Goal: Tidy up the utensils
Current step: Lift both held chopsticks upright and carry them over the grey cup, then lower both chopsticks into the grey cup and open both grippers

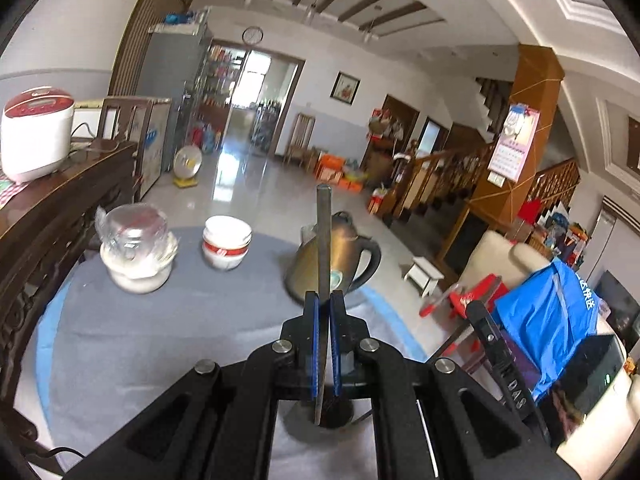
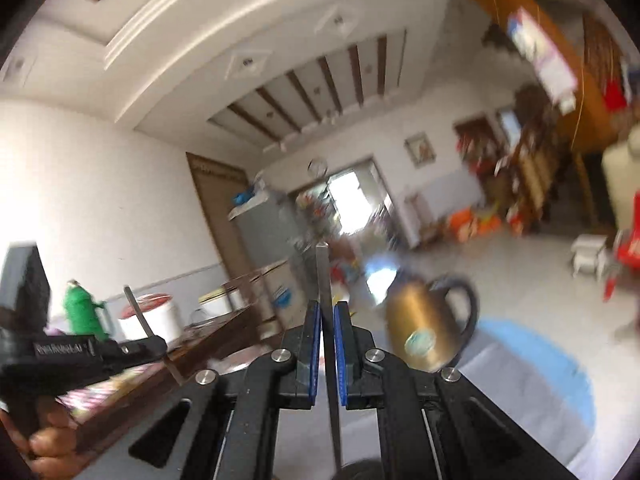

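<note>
My left gripper (image 1: pixel 323 300) is shut on a thin grey metal utensil handle (image 1: pixel 323 240) that stands upright. Its lower end reaches into a dark round holder (image 1: pixel 320 420) on the grey table below the fingers. My right gripper (image 2: pixel 327 308) is shut on a second thin grey metal utensil (image 2: pixel 322 276), also upright, with its lower end near a dark round object (image 2: pixel 362 470) at the bottom edge. The left gripper (image 2: pixel 132 346) with its utensil shows at the left of the blurred right wrist view. The right gripper body (image 1: pixel 492 336) shows at the right of the left wrist view.
On the grey tablecloth (image 1: pixel 180 320) stand a brass kettle with a black handle (image 1: pixel 316 268), a stack of white bowls (image 1: pixel 227 246) and a wrapped glass jar on a bowl (image 1: pixel 136 248). A white rice cooker (image 1: pixel 36 132) sits on a dark wooden sideboard at left.
</note>
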{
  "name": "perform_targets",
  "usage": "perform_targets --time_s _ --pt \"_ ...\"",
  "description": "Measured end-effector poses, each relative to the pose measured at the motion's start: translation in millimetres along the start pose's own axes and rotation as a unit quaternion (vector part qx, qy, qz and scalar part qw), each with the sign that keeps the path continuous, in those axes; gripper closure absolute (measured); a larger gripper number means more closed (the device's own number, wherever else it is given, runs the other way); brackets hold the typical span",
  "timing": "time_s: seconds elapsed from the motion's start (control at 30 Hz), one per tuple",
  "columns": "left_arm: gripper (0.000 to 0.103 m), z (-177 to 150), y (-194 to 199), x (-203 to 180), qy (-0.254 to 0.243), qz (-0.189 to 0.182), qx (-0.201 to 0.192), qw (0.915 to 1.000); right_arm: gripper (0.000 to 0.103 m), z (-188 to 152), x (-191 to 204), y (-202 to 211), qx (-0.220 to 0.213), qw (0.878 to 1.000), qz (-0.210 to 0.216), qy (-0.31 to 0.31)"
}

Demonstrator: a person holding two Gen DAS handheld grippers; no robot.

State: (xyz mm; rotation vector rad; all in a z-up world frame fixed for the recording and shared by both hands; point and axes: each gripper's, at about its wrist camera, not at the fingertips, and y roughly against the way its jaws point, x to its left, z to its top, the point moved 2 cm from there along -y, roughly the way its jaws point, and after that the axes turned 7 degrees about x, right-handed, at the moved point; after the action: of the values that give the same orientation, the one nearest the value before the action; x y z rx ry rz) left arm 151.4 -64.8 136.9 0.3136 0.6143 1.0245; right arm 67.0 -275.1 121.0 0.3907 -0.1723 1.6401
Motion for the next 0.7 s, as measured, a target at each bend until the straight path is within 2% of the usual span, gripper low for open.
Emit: perform_targets --time_s 0.07,0.13,0.3,0.43,0.63,0.7 --pt "0.098 -2 -13 -4 0.001 0.001 -0.008 1.0 0.095 -3 3 -3 -0.023 0.999 -0.021 0.023" --pt "0.098 -7 -31 -9 0.002 0.009 -0.006 0.9999 0.095 -9 5 -11 -0.027 0.998 -0.034 0.039" --pt "0.098 -31 -75 -12 0.002 0.038 0.038 0.9986 0.095 -29 2 -42 0.011 0.998 -0.044 0.041" --pt "0.098 -51 -98 -15 -0.019 0.081 0.071 0.994 0.095 -42 -4 -53 0.046 0.998 -0.037 0.025" --pt "0.096 -70 -97 -23 -0.057 0.11 0.077 0.9893 0.094 -60 -28 -51 0.087 0.996 -0.022 -0.011" --pt "0.088 -73 -96 -25 -0.066 0.115 0.078 0.9881 0.094 -64 -34 -50 0.099 0.995 -0.017 -0.023"
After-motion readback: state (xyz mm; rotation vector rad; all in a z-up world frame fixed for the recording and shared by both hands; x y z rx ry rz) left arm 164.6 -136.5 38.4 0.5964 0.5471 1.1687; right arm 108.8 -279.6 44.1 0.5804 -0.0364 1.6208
